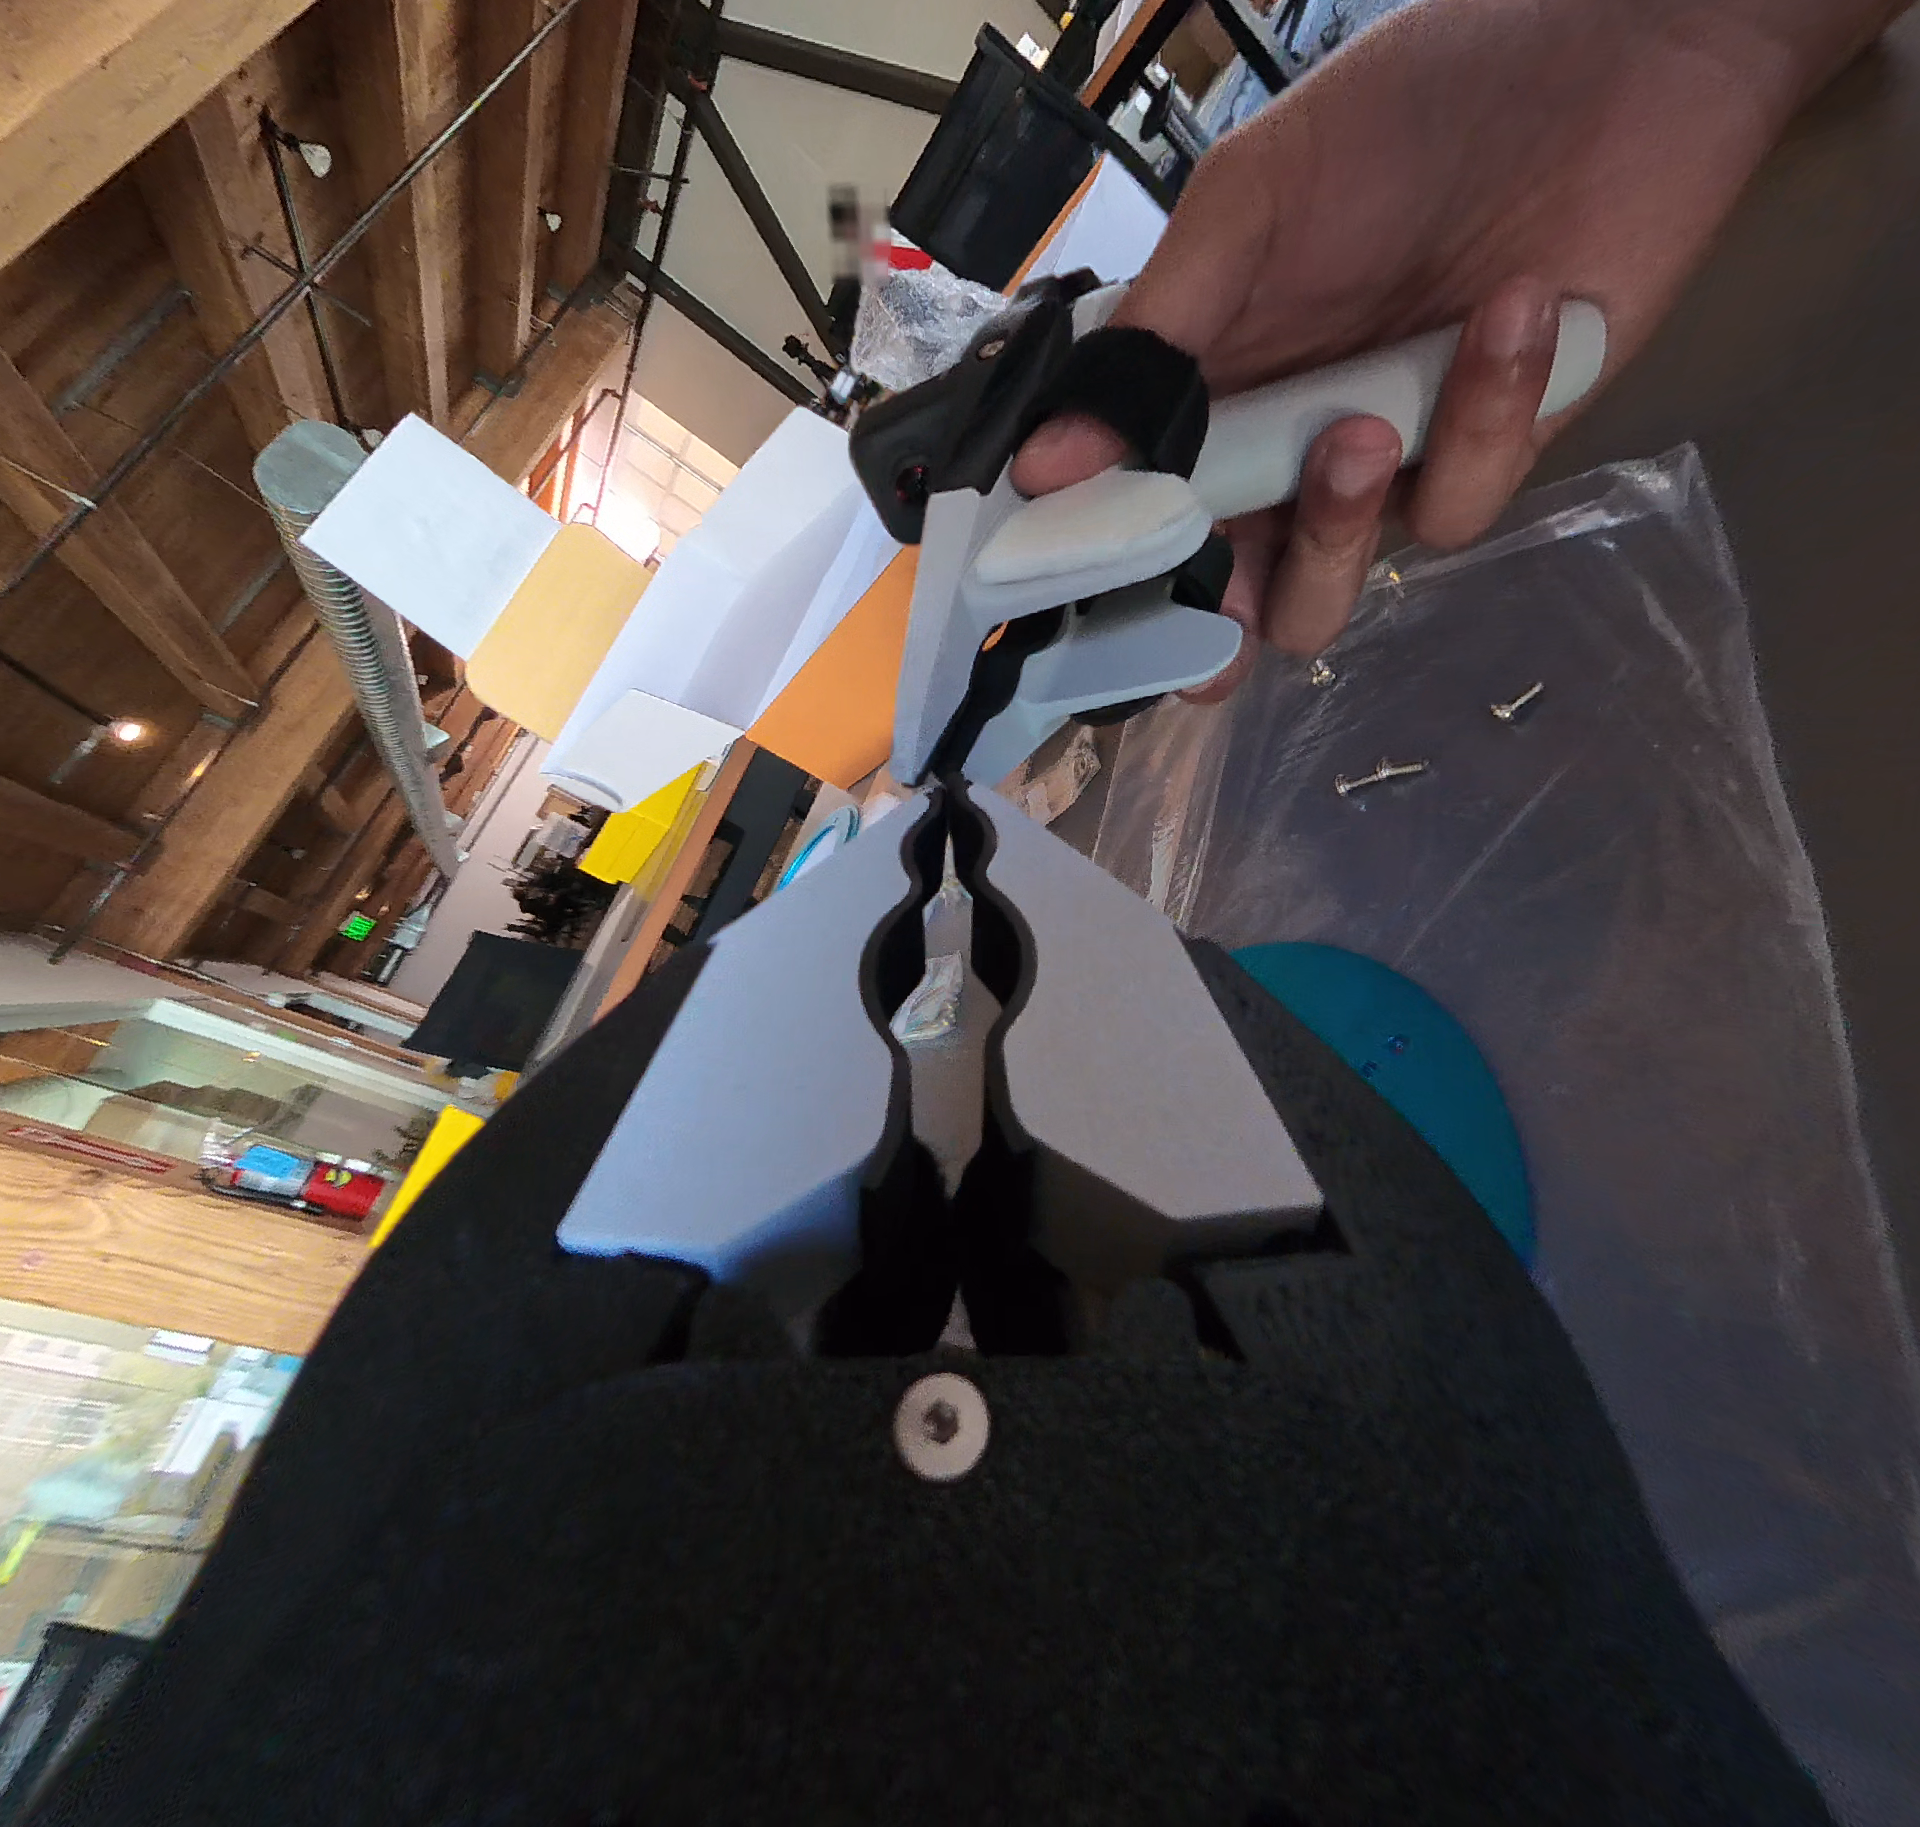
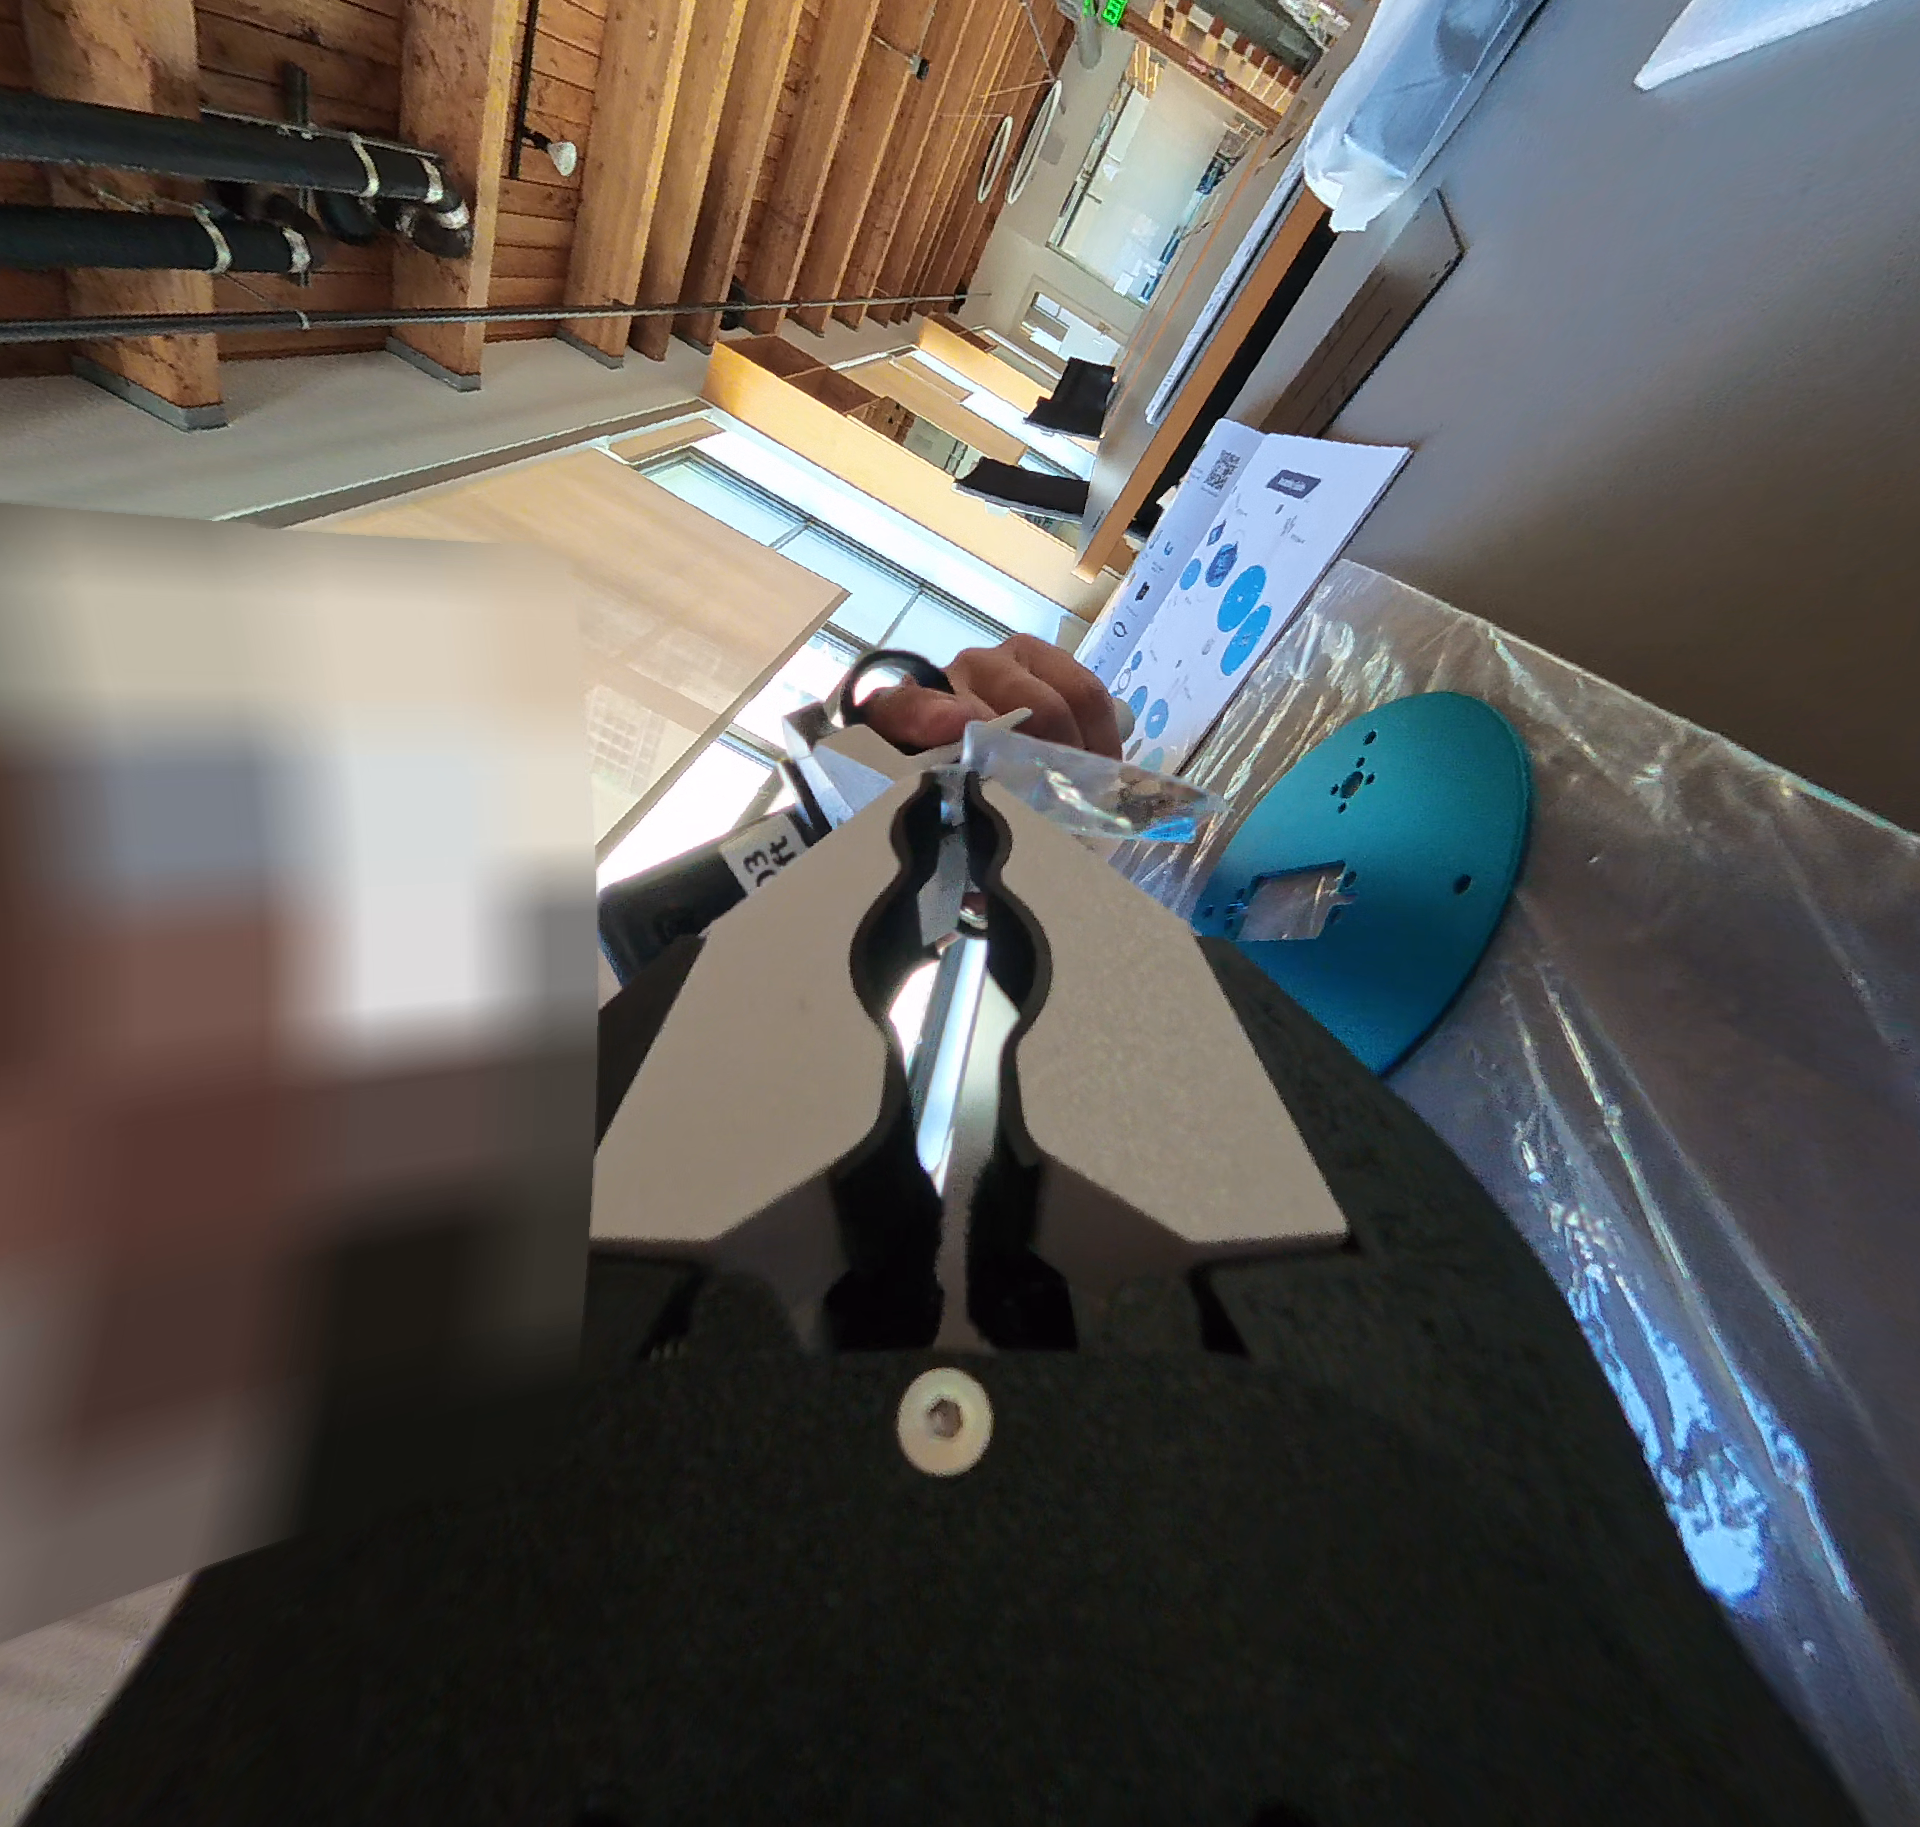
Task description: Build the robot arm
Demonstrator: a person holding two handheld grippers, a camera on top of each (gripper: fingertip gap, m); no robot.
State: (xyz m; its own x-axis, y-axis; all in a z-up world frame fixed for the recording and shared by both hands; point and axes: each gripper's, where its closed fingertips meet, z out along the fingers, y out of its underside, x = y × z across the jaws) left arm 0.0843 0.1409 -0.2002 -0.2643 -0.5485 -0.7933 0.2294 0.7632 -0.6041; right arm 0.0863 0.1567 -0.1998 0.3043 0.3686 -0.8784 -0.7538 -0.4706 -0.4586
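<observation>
My left gripper (image 1: 951, 792) is shut, and its tips meet the tips of my right gripper (image 1: 935, 775), which a hand (image 1: 1455, 219) holds just beyond. In the right wrist view my right gripper (image 2: 961, 782) is shut on the edge of a small clear bag (image 2: 1091, 801) with small metal parts inside. The left gripper sits right behind it, mostly hidden, held by a hand (image 2: 1029, 707). Part of a clear bag (image 1: 928, 993) shows through the gap between the left fingers. Both grippers are raised above a teal round plate (image 2: 1382, 884) with holes, which also shows in the left wrist view (image 1: 1403, 1050).
A clear plastic sheet (image 1: 1558, 946) covers the table, and the teal plate and a few loose screws (image 1: 1382, 775) lie on it. The sheet also shows in the right wrist view (image 2: 1683, 998). A printed sheet with diagrams (image 2: 1247, 572) lies beyond the plate. Desks, monitors and wooden ceiling beams fill the background. My two grippers' fingertips are within a few centimetres of each other.
</observation>
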